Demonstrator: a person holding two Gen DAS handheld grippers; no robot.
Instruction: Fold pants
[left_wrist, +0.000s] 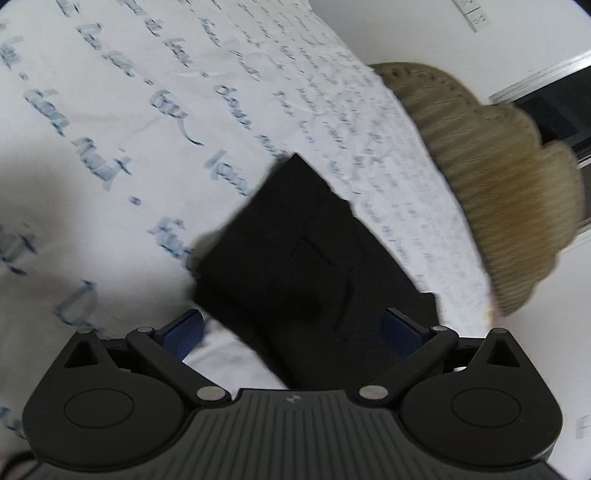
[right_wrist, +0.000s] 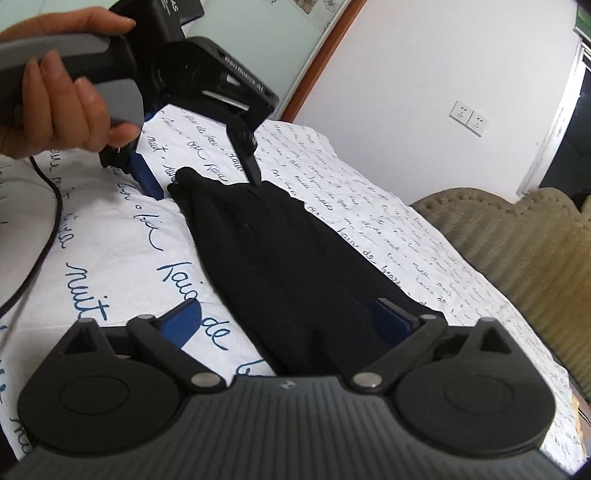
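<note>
Your left hand (right_wrist: 62, 99) grips the grey handle at the far left of the right wrist view, holding the left claw (right_wrist: 205, 184) over the far end of the black pants (right_wrist: 295, 266); its blue-padded fingers (right_wrist: 146, 177) stand spread apart, one on each side of that bunched end, and I cannot tell whether they touch the cloth; the pants lie as a long narrow strip on the bed's white sheet (right_wrist: 110, 251) printed with blue script; your right claw (right_wrist: 291, 321) is open wide, the near end of the pants between its pads; further right, beside the bed, sits a beige ribbed headboard (right_wrist: 517, 236); two wall sockets (right_wrist: 469, 118) show above it.
</note>
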